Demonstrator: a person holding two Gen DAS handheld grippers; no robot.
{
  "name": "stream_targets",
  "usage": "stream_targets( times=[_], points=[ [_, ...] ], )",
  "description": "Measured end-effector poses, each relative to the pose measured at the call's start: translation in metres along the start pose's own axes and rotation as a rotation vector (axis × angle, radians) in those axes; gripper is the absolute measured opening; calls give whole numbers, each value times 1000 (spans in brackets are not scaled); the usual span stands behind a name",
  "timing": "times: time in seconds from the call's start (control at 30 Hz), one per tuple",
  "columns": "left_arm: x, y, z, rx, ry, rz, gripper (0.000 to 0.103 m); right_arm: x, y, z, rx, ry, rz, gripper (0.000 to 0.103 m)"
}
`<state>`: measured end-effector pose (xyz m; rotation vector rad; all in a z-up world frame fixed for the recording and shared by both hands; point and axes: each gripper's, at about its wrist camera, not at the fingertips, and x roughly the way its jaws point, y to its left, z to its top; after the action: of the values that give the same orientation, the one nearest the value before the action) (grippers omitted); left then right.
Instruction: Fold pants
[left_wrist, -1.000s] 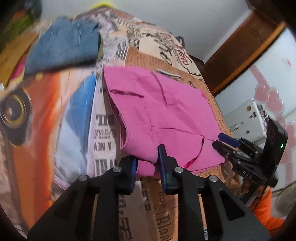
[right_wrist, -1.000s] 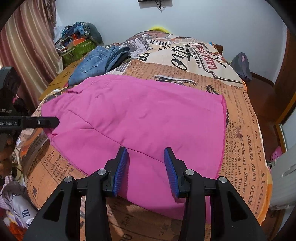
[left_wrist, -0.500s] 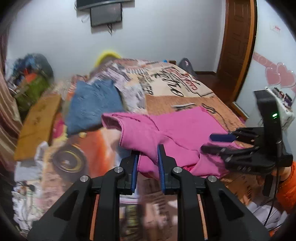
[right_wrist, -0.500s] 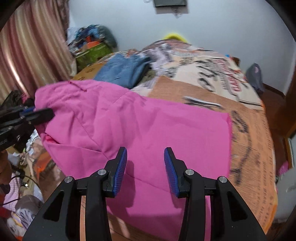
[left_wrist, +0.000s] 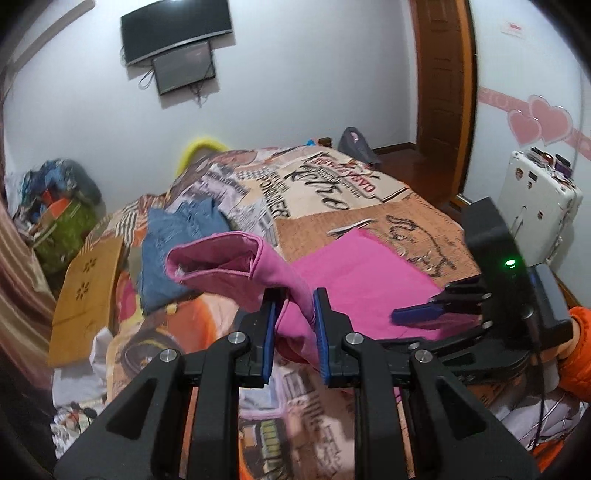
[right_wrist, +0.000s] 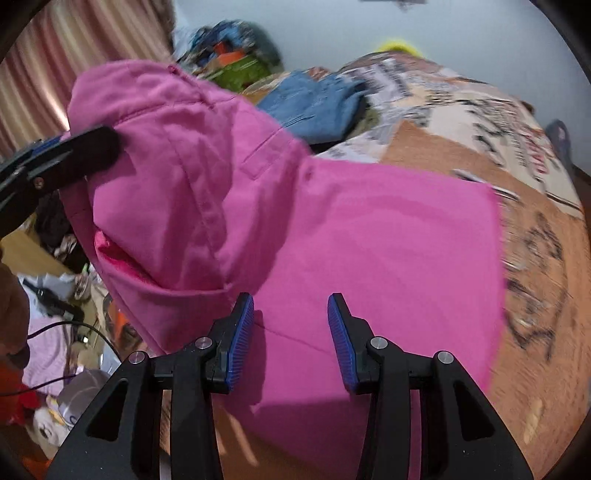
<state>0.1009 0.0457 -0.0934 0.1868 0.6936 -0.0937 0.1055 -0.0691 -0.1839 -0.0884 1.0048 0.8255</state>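
The pink pants (left_wrist: 354, 273) lie on the printed bedspread (left_wrist: 332, 192). My left gripper (left_wrist: 294, 325) is shut on the pants' waistband end and holds it lifted, so the cloth arches up above the bed. In the right wrist view the raised pink cloth (right_wrist: 177, 155) hangs from the left gripper (right_wrist: 74, 151) at the left. My right gripper (right_wrist: 290, 332) is open just above the flat part of the pants (right_wrist: 388, 251), with nothing between its fingers. It also shows in the left wrist view (left_wrist: 443, 310).
Folded blue jeans (left_wrist: 177, 236) lie on the bed beyond the pants. A cardboard box (left_wrist: 85, 280) and a pile of clutter (left_wrist: 55, 199) stand left of the bed. A white appliance (left_wrist: 535, 206) stands at right.
My left gripper has lifted the waistband end higher off the bed and tilted up. The right gripper stays open over the pants.
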Motion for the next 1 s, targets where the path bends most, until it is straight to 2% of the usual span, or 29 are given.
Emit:
stream_targets(
  times=[0.2, 0.33, 0.43, 0.6, 0.77, 0.87, 1.0],
  points=[
    [4, -29, 17, 65, -9, -31, 19, -41, -41, -22, 52, -31, -122, 38],
    [14, -52, 30, 100, 3, -65, 19, -34, -55, -33, 75, -1, -128, 38],
    [24, -70, 40, 121, 20, -85, 19, -33, -52, -37, 65, -30, -133, 39],
    [44, -91, 55, 93, 60, -148, 19, -43, -64, -37, 115, -55, -106, 39],
    [69, -111, 60, 88, 104, -197, 19, -72, -78, -44, 129, -119, -179, 39],
    [88, -125, 59, 76, 156, -230, 19, -87, -90, -50, 164, -143, -203, 39],
    [96, -125, 58, 35, 175, -234, 28, -98, -101, -58, 207, -157, -219, 39]
  ],
)
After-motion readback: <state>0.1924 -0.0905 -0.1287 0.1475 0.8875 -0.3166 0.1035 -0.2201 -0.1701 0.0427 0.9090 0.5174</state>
